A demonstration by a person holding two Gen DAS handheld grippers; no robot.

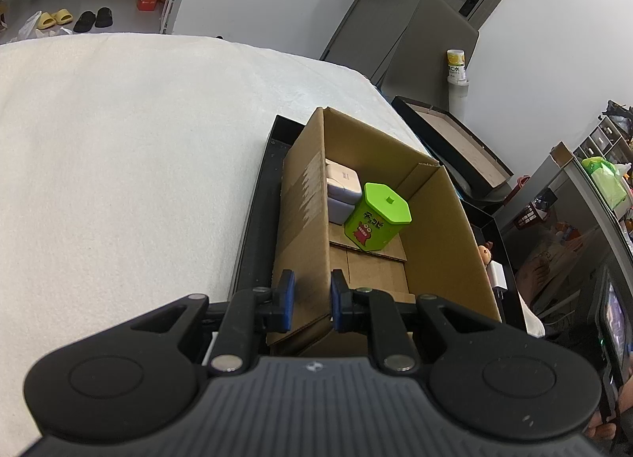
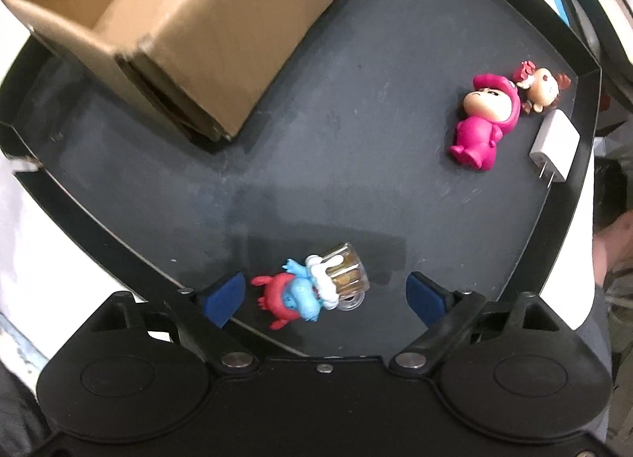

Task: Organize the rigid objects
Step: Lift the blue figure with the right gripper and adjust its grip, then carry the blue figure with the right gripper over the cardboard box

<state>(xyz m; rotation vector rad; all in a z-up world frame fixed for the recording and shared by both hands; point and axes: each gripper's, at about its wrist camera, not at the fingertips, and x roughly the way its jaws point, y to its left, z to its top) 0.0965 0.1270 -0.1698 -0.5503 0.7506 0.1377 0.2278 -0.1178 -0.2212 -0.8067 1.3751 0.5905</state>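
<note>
Brown cardboard box [image 1: 379,220] holds green hexagonal tin [image 1: 378,216] and white case [image 1: 343,184]. Left gripper [image 1: 312,299] pinches the box's near wall. Right gripper [image 2: 322,295], fingers spread, straddles blue-red figurine with glass mug [image 2: 316,285] on black tray [image 2: 356,164]; pink figurine [image 2: 480,121], small doll [image 2: 540,87], white charger [image 2: 554,144] remain far right.

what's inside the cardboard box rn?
Cardboard box holds a green lidded tin and a white box atop another white item. Near wall hides the floor strip behind it.

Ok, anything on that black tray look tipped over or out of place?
Yes. The blue-and-red figurine with its glass mug lies on its side between the open right tongs, and the pink figurine is toppled too. The green tin stands upright in the cardboard box.
</note>
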